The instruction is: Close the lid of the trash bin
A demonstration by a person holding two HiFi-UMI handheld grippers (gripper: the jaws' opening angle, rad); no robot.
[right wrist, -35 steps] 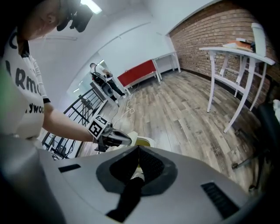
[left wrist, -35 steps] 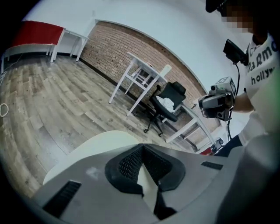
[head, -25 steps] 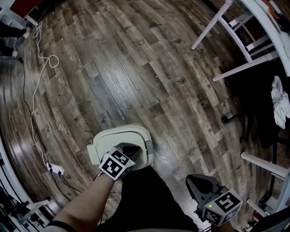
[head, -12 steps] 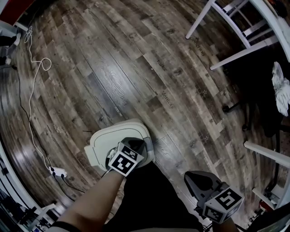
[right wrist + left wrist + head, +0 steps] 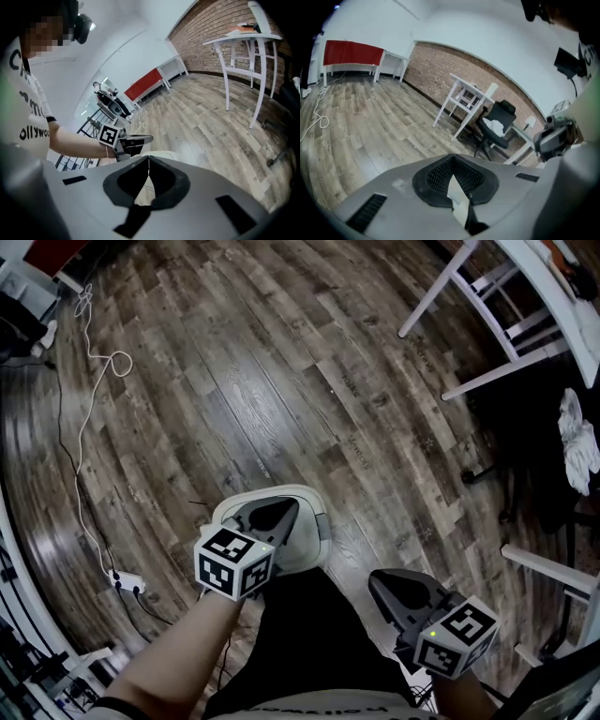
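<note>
The trash bin (image 5: 315,532) is a small cream bin on the wood floor, just in front of my legs, and its lid lies flat and down. My left gripper (image 5: 284,509) hovers over the lid with its jaws shut and nothing between them; I cannot tell whether it touches the lid. In its own view the left gripper (image 5: 453,180) looks out over the room and the bin is hidden. My right gripper (image 5: 379,580) hangs shut and empty to the right of the bin. The right gripper view shows the right gripper (image 5: 148,162), the left gripper (image 5: 148,138) and the bin lid (image 5: 165,155) beyond.
A white table's legs (image 5: 469,329) stand at the back right. A black chair with a white cloth (image 5: 578,448) on it is at the right edge. A white cable (image 5: 86,371) runs to a power strip (image 5: 123,583) on the left. Bare wood floor lies ahead.
My left gripper has risen off the bin's lid and come nearer the head camera. The lid stays down. The right gripper has barely shifted.
</note>
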